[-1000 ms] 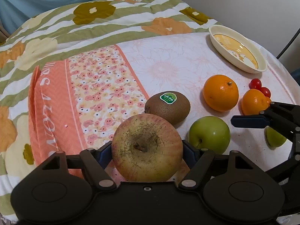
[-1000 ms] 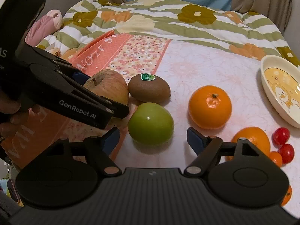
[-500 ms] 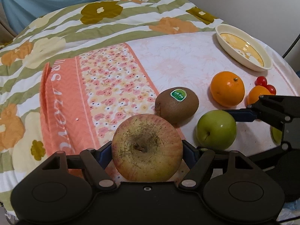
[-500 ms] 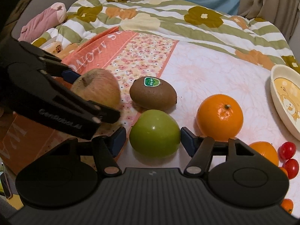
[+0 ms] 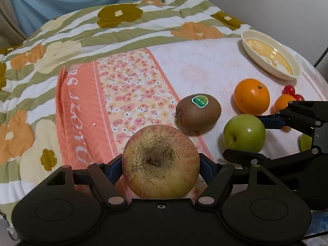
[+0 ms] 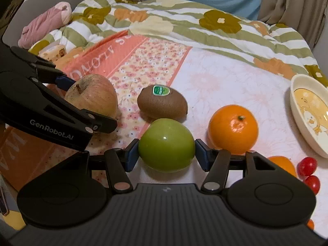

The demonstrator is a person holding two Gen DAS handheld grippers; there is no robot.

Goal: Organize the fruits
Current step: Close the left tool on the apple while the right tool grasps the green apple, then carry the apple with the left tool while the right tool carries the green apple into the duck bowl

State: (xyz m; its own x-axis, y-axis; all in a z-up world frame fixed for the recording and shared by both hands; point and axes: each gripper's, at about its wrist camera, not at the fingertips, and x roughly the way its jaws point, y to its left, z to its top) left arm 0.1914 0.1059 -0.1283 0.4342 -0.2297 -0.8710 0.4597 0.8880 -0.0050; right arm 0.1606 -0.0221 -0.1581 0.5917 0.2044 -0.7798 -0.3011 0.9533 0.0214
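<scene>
On the bed (image 6: 215, 78) we see the big apple (image 5: 161, 162) nearest the left edge, between the left tongs (image 5: 161, 167). The kiwi (image 6: 162, 104) lies just right of it, farther back. The smaller apple (image 6: 166, 145) sits before the kiwi, between the closing right tongs (image 6: 166, 153). The orange (image 6: 233, 129) lies right of that, and the dish (image 6: 295, 106) rests by the right edge, with small tomatoes (image 6: 306, 166) before it.

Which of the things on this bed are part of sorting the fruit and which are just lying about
Part of the job:
- russet-red apple in the left gripper
- round green apple, right gripper closing around it
- brown kiwi with sticker
- large orange
- red cherry tomatoes
- cream oval dish

Lying about:
- floral striped quilt
- pink rolled cloth
</scene>
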